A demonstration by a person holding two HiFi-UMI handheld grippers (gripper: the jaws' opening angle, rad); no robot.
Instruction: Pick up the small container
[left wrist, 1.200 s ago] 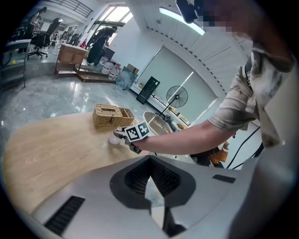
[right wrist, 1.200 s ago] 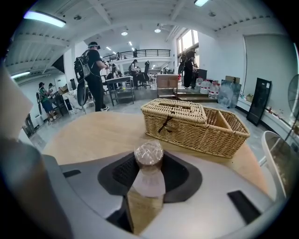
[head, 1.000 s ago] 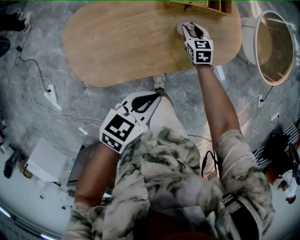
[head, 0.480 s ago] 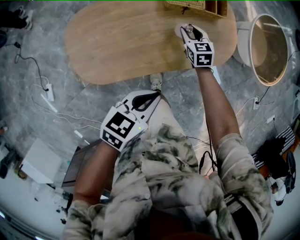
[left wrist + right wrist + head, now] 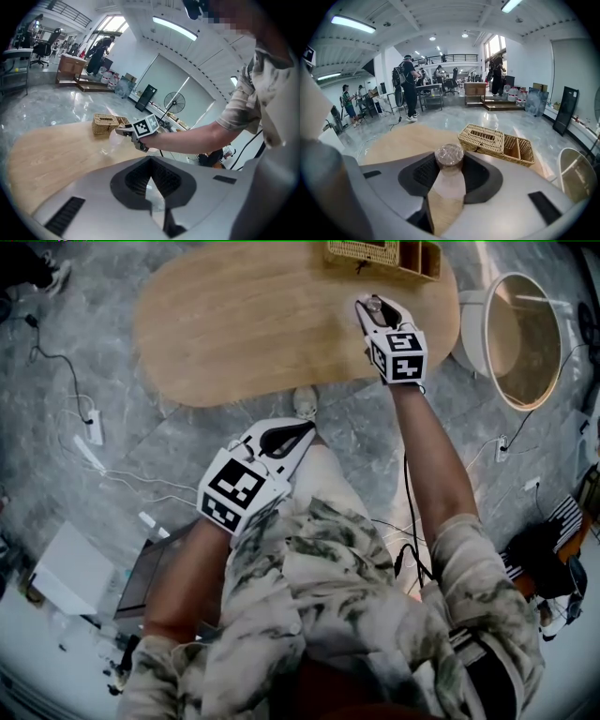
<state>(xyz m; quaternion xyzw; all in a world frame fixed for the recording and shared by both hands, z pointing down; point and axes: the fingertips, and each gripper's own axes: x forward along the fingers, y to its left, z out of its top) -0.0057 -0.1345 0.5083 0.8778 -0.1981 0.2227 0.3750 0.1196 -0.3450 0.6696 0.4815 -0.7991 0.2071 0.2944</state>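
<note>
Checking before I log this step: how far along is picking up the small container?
Done: right gripper is clamped on the small container. In hand: holding it over the table; whether it has left the wood is unclear. To do: a clear lift. The left gripper is shut, idle.

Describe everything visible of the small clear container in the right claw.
The small clear plastic container is round and translucent, with a crinkly see-through lid over something brownish. It sits lid-up, clamped at its sides between the right claw's dark pads, above the oval wooden table, near a woven wicker basket.
</note>
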